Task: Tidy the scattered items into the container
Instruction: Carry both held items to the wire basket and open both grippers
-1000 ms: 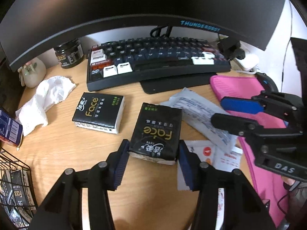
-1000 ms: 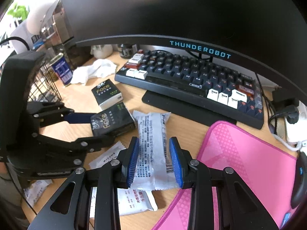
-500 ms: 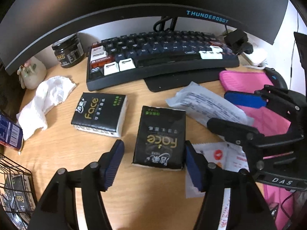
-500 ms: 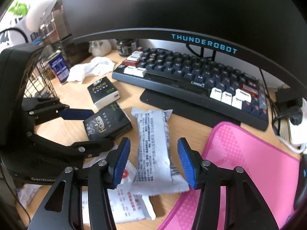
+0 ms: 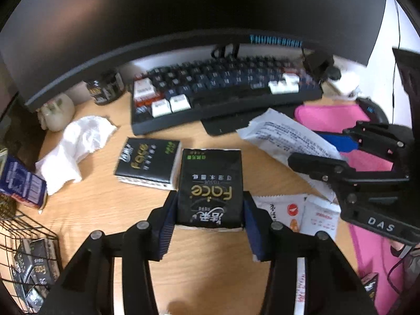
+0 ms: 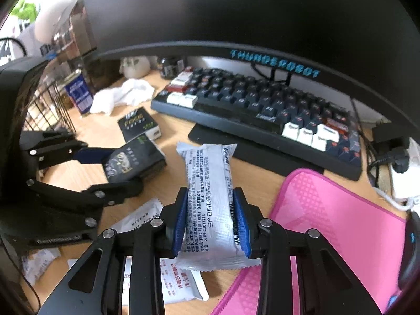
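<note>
Left gripper (image 5: 209, 219) jaws were closing on a black tissue pack (image 5: 210, 187), pads pressing its sides above the bench (image 5: 105, 210). Right gripper (image 6: 211, 219) jaws were closing on a white snack packet (image 6: 210, 204). Wire basket (image 5: 18, 225) stood at left.

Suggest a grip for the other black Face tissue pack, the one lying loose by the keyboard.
Take the loose tissue pack across its two long side faces, coming down from above with the jaws straddling its narrower width. It lies flat, label up, a shallow box, so only the sides offer parallel faces. Approach from its left side: the held pack crowds its right edge, leaving little room for a finger there.
</note>
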Motion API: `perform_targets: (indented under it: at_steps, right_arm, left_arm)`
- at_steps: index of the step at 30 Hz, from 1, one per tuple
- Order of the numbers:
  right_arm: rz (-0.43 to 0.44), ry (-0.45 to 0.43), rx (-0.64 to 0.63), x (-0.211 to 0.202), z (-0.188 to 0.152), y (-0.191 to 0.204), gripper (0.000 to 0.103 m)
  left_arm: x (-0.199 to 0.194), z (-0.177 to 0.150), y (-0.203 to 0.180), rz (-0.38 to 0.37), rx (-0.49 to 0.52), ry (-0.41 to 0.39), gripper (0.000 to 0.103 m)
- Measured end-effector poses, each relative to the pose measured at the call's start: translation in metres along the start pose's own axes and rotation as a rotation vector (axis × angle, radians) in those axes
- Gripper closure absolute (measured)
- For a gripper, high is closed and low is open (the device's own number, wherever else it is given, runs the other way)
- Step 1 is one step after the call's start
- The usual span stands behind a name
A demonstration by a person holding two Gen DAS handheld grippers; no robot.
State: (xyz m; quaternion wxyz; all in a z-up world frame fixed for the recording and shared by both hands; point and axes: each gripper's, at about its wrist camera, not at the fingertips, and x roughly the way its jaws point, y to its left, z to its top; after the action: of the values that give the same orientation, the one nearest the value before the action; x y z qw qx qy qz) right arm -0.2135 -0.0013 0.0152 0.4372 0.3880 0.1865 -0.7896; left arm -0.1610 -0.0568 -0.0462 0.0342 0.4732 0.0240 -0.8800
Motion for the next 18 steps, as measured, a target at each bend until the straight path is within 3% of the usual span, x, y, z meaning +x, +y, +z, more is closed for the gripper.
perform_targets:
  at_steps: [10,18]
  right_arm:
    - [0.017,-0.119,-0.034,-0.060,0.022,0.039,0.070]
    - [0.095,-0.227,-0.156,-0.108,0.052,0.124,0.070]
  left_arm:
    - [-0.086,-0.003,0.005,0.005,-0.059,-0.161,0.050]
    - [-0.169,-0.035,0.058,0.127,-0.200,-0.294,0.051]
